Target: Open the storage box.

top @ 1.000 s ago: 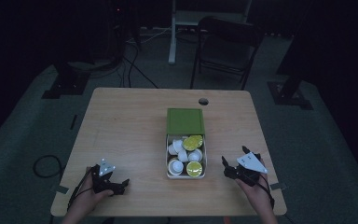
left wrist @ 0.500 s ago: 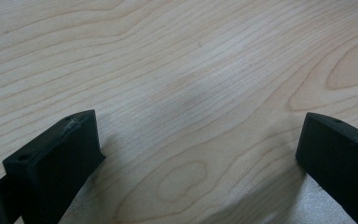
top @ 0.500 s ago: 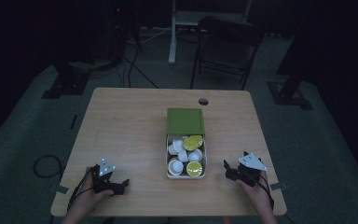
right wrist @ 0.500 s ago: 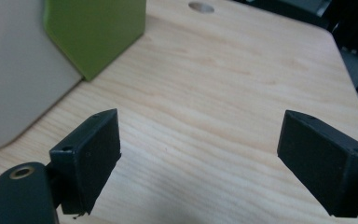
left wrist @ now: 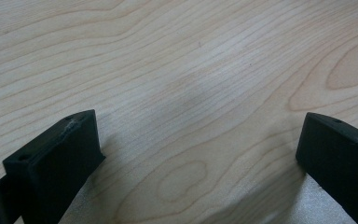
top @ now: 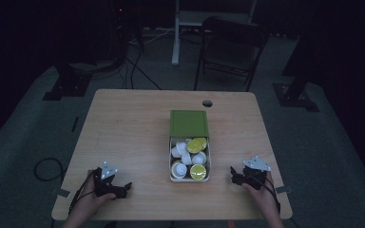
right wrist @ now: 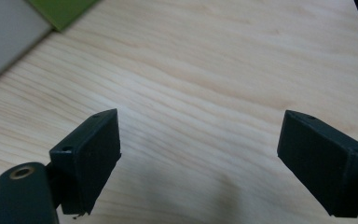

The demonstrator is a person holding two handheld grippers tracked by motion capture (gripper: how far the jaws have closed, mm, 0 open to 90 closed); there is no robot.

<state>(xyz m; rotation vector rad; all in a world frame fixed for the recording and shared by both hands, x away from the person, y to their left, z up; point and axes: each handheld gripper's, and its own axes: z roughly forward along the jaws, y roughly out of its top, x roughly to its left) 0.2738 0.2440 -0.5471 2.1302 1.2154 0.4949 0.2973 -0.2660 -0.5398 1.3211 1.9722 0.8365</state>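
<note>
On the wooden desk (top: 138, 128) a grey box (top: 173, 177) sits near the middle toward the person's side, with its green lid (top: 188, 123) lying just behind it and touching its far edge. The box holds white cups (top: 179, 168) and yellow-topped cups (top: 196, 145) packed together. The left claw (top: 122, 188) rests low on the desk near the front left corner, well apart from the box, jaws spread with bare wood between them. The right claw (top: 233, 175) sits near the front right, nearer to the box, jaws also spread wide over bare wood; in the right gripper view a corner of the lid (right wrist: 60, 10) and the box wall (right wrist: 7, 32) show beyond its jaws.
</note>
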